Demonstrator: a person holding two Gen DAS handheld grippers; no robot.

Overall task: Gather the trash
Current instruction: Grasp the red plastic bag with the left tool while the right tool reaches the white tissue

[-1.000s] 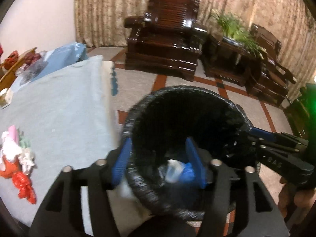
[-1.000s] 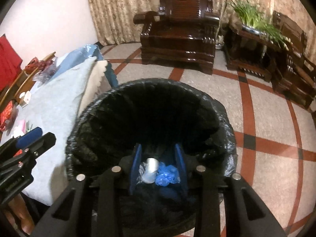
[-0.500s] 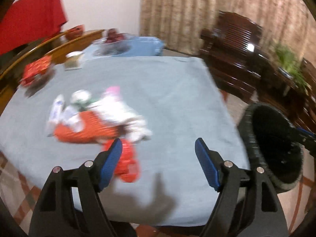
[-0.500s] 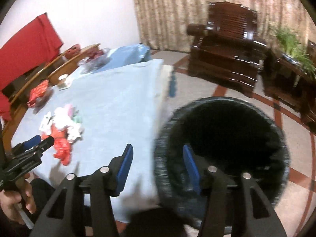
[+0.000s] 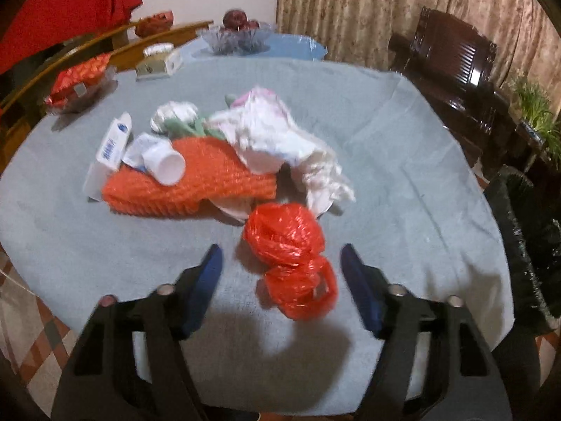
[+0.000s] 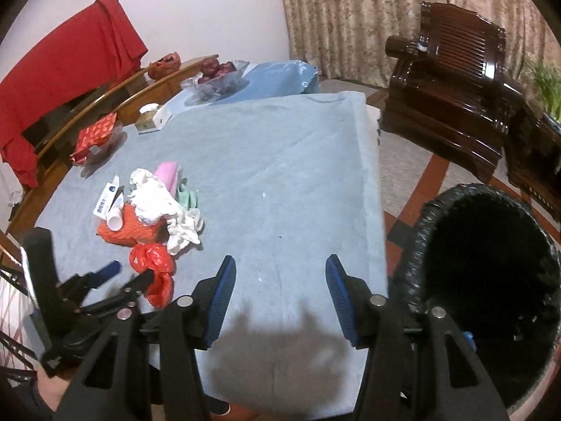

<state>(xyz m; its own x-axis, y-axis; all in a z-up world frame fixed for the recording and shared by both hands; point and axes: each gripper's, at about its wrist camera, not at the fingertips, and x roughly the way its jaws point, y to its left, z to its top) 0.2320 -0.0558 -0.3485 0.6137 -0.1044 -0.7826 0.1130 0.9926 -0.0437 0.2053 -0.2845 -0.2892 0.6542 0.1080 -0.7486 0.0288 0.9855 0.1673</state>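
My left tongs [image 5: 280, 273] gape around the red bag [image 5: 289, 258]; right tongs [image 6: 280, 280] open, near the bin [image 6: 491, 280]; the far box's [image 5: 114, 144] print is unreadable.

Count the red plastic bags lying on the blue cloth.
1 red plastic bag, crumpled between the open left gripper fingers, nearer than the orange mesh sleeve. The trash pile could hide more.

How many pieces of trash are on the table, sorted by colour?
Red or orange: 2, the red plastic bag and the orange foam net
White: 3, the crumpled tissue, the little cup, the small box
Total I can tell apart: 5
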